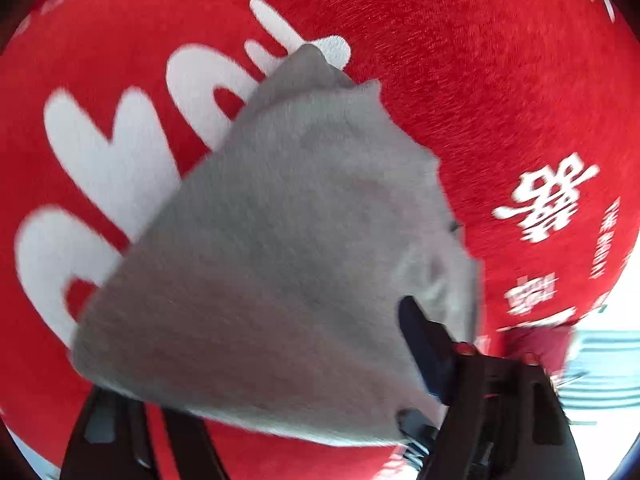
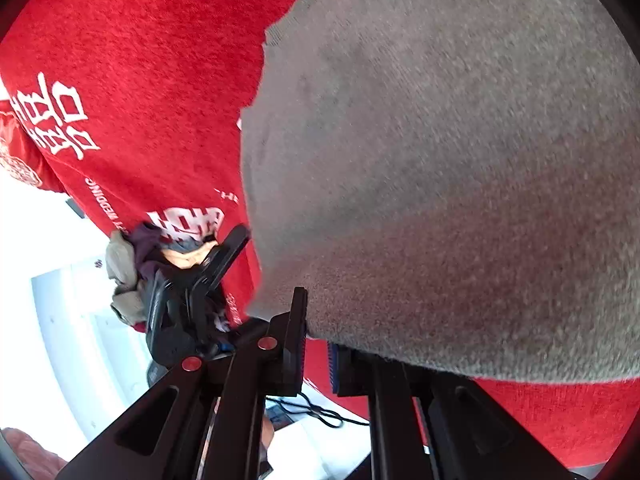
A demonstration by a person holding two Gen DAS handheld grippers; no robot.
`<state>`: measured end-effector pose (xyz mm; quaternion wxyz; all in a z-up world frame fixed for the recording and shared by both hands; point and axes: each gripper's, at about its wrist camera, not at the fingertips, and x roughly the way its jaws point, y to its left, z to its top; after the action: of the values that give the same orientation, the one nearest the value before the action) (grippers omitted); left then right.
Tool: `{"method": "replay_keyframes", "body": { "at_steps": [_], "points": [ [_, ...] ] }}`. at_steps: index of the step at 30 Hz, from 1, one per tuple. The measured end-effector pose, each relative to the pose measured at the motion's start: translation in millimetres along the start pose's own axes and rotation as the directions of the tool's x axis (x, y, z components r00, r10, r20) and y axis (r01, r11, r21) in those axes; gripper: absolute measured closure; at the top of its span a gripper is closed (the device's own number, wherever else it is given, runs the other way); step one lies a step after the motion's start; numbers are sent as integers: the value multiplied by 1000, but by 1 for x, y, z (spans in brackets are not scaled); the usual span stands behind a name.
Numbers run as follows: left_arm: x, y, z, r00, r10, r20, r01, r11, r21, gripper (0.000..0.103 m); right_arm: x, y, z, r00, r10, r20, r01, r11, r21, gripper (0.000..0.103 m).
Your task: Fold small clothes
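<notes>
A small grey knit garment (image 1: 288,248) hangs over a red cloth with white lettering (image 1: 480,80). In the left wrist view it drapes over my left gripper (image 1: 304,400); the right finger (image 1: 424,344) pokes out at its edge and the left finger is hidden under the fabric. In the right wrist view the same grey garment (image 2: 460,184) fills the right side, and my right gripper (image 2: 320,344) has its jaws close together at the garment's lower edge. The left gripper (image 2: 216,264) also shows there, to the left.
The red cloth (image 2: 140,60) covers the surface. A pile of small clothes (image 2: 132,264) in beige, purple and orange lies at its edge. A black cable (image 2: 320,412) and bright white area lie beyond the edge.
</notes>
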<state>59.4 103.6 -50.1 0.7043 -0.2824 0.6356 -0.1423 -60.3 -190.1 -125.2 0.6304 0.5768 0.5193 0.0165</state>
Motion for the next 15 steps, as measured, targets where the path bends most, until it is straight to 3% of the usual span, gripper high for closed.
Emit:
{"method": "replay_keyframes", "body": {
  "at_steps": [2, 6, 11, 12, 15],
  "points": [
    [4, 0, 1, 997, 73, 5, -73, 996, 59, 78, 2, -1, -1, 1000, -16, -17, 16, 1000, -3, 93],
    [2, -7, -1, 992, 123, 37, -128, 975, 182, 87, -1, 9, 0, 994, -85, -66, 81, 995, -59, 89],
    [0, -26, -8, 978, 191, 87, -209, 915, 345, 89, -12, 42, 4, 968, -230, -100, 202, 953, -227, 84],
    [-1, -26, -8, 978, 192, 86, -210, 913, 350, 89, -14, 51, 6, 960, -263, -96, 230, 936, -266, 78],
    [-2, -27, -7, 977, 199, 81, -214, 907, 362, 89, -17, 69, 13, 944, -320, -85, 276, 903, -329, 39]
  ]
}}
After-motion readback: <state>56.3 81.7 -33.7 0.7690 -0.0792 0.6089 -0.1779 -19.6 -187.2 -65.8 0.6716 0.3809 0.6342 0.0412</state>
